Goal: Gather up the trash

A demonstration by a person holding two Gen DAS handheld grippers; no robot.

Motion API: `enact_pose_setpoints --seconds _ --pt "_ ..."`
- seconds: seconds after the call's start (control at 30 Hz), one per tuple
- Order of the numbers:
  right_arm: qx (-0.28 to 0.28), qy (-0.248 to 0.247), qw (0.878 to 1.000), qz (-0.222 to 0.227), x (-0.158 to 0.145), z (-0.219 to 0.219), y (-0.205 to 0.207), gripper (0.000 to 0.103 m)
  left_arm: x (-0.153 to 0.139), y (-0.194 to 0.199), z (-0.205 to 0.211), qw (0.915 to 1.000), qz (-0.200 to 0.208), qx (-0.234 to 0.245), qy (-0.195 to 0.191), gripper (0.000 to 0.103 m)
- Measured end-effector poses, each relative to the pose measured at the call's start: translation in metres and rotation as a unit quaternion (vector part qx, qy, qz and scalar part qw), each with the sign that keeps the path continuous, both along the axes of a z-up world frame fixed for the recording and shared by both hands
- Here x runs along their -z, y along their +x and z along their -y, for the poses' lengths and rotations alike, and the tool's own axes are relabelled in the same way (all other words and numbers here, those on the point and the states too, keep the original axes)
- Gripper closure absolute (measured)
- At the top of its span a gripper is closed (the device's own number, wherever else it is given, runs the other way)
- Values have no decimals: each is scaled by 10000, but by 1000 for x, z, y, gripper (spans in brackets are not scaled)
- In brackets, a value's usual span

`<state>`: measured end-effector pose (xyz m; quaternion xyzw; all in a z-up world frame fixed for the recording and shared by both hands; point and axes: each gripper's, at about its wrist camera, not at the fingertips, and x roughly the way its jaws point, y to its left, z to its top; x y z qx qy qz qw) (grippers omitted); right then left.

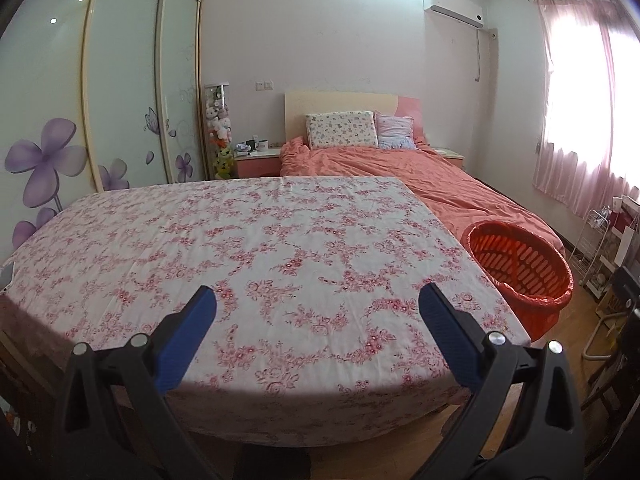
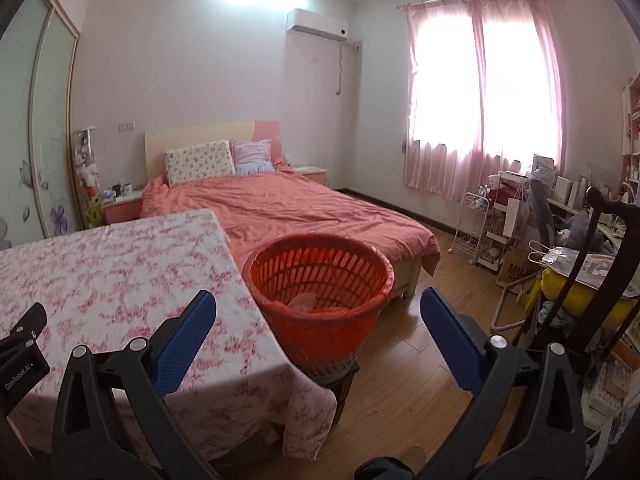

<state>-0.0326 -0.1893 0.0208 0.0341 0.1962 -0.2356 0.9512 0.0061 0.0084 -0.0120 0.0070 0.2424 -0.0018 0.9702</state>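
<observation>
The left gripper is held level above the near edge of the table, which is draped in a pink floral cloth; its blue-padded fingers stand wide apart with nothing between them and point along the tabletop toward the bed. In the right wrist view a corner of that left tool shows at the table's left edge. Just beside the table's right edge stands the orange slatted basket, raised on a dark stand, its rim about level with the tabletop; something pale and crumpled lies in its bottom, too unclear to name. The right gripper hovers directly before the basket, aimed at its near wall, fingers spread wide and holding nothing. Farther right, a white wire rack and cluttered shelves line the wooden floor
</observation>
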Motion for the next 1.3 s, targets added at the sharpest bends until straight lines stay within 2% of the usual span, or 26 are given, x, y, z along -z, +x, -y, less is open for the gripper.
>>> enact_pose_setpoints --seconds 0.27,0.63,1.3 --pt "-123 413 9981 -452 12 -10 -5 2 2 -4 2 10000 -54 16 32 4" --pt "-255 726 9951 -615 9 -9 -8 2 2 -4 -1 9998 -174 14 -116 4" --pt "-14 615 9961 -639 6 -4 -6 2 -9 -5 15 9997 -98 207 -49 4"
